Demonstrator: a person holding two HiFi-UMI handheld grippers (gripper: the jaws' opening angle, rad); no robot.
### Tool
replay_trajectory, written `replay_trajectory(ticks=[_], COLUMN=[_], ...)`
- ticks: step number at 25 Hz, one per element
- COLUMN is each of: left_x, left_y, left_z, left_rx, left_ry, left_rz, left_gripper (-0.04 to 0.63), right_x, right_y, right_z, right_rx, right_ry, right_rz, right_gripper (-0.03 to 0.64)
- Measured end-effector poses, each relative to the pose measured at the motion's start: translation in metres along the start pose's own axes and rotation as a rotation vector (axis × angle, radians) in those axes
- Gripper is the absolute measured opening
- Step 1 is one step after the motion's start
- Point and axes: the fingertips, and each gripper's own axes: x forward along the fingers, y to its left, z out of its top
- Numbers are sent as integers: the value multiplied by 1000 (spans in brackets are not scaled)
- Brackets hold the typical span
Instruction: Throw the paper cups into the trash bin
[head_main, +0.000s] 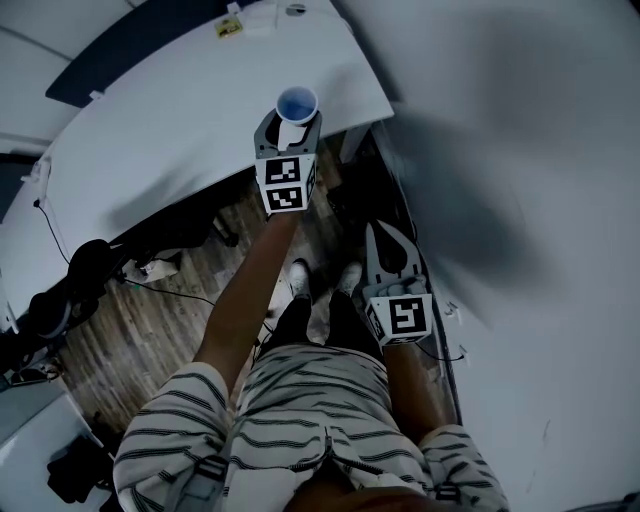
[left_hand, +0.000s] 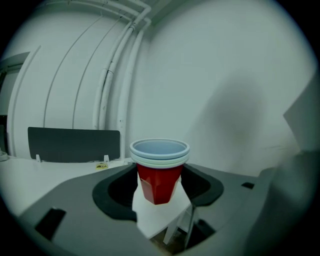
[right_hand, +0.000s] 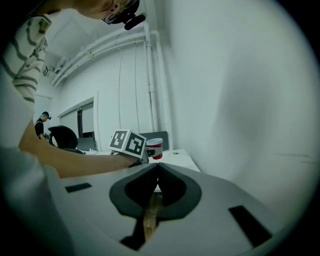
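Observation:
A stack of red paper cups (head_main: 296, 105) with pale rims stands upright between the jaws of my left gripper (head_main: 292, 126), over the near corner of the white table (head_main: 170, 120). In the left gripper view the pads press both sides of the cups (left_hand: 159, 170), and the red wall looks slightly dented. My right gripper (head_main: 374, 232) hangs lower, by the person's right leg, with its jaws together and nothing between them. From the right gripper view, past its own shut jaws (right_hand: 158, 167), the cups (right_hand: 154, 148) show beyond the left gripper's marker cube (right_hand: 127, 143).
A pale wall runs close along the right. Under the table lie cables (head_main: 150, 270) on a wooden floor (head_main: 140, 320), with a dark chair (head_main: 60, 290) at the left. A dark partition panel (left_hand: 75, 145) and a small yellow item (head_main: 229, 27) are at the table's far side.

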Motion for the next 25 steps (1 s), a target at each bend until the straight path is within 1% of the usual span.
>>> replay_trajectory(ticks=[9,15,20,25], left_x=[-43,-62,-80,-95], left_y=[-38,-70,-94,-119], left_z=[20,24,29,31], left_rx=[20,62,72,81], left_ry=[-24,-22,-28,-34], left_rz=[-67,-134,-189,-241], left_gripper=[290,290,290,290], right_x=[-26,-42,-59,-78], right_y=[1,-9,-22,-33], right_z=[15,20,28,26], right_rx=[-23,-3,15,25], right_ry=[-33,-45,-58,-73], right_rz=[-41,-98,-163,-213], right_gripper=[9,9,9,9])
